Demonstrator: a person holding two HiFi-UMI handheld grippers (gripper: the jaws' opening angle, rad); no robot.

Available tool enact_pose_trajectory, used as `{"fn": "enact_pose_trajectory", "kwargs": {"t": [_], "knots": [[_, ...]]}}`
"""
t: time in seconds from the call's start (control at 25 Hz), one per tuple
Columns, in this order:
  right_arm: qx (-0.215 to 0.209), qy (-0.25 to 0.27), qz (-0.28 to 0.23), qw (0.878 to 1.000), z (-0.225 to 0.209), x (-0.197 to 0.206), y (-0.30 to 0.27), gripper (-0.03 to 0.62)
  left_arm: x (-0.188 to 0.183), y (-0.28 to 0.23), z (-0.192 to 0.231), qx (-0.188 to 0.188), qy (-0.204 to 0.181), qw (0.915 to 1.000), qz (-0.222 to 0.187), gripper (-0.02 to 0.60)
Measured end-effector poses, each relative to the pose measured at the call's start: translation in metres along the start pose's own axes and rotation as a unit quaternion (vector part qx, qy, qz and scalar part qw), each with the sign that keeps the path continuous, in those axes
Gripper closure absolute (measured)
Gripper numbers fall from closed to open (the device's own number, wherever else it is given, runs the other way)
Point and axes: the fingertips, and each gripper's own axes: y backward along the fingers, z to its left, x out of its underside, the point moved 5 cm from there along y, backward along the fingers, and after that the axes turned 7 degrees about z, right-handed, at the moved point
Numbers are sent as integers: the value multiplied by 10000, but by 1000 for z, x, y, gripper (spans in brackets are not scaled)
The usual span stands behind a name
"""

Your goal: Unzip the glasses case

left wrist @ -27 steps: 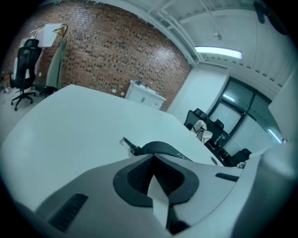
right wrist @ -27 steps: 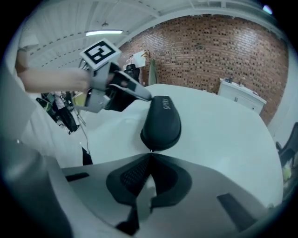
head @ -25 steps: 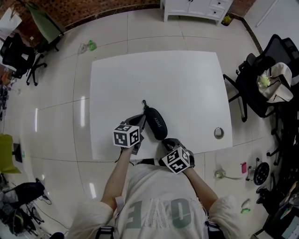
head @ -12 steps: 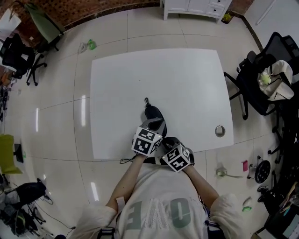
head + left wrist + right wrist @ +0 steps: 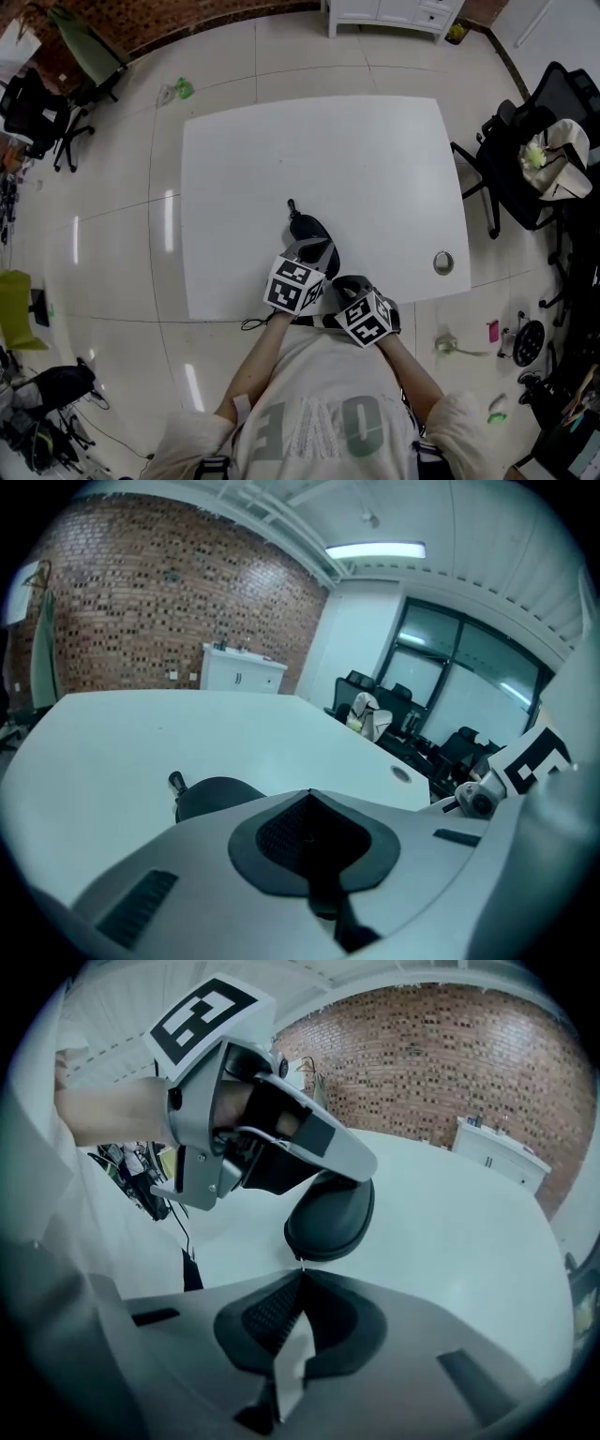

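Two grippers we hold at the case [image 5: 306, 228]: left gripper [image 5: 309, 797] clenched empty, resting on its top; right gripper [image 5: 300, 1275] pinching the zip pull [image 5: 299, 1263].

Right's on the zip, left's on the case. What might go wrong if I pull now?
1. The right gripper seems to pinch only the tip of the zipper pull; it may slip out.
2. The left gripper, shut, only presses on the glasses case, so the case may slide along.
3. The case lies near the table's near edge and might be dragged off.
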Motion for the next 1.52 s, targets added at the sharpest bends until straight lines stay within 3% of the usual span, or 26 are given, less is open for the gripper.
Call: {"fn": "enact_pose_trajectory", "kwargs": {"t": [0.12, 0.28, 0.44, 0.68, 0.84, 1.0, 1.24, 1.52], "knots": [[201, -135, 42, 9997, -7, 2, 4, 594, -2, 0, 1, 62, 76, 10000, -6, 578], [951, -242, 249, 9949, -27, 9, 15, 594, -3, -3, 0, 150, 78, 9999, 20, 578], [919, -34, 250, 9954, -27, 10, 15, 594, -3, -3, 0, 150, 16, 9999, -28, 578], [815, -305, 110, 9961, -30, 12, 15, 594, -11, -14, -10, 333, -741, 9967, 71, 578], [848, -885, -80, 9924, -37, 18, 17, 594, -9, -15, -9, 499, -187, 9985, 78, 578], [1147, -987, -202, 9883, -55, 12, 19, 594, -10, -15, -8, 568, -102, 9982, 130, 578], [830, 149, -129, 9964, -86, -6, 8, 594, -10, -19, -11, 614, -154, 9979, 118, 578], [196, 1479, 28, 9888, -103, -36, -8, 594, -9, -17, -10, 686, -32, 9976, 61, 578]]}}
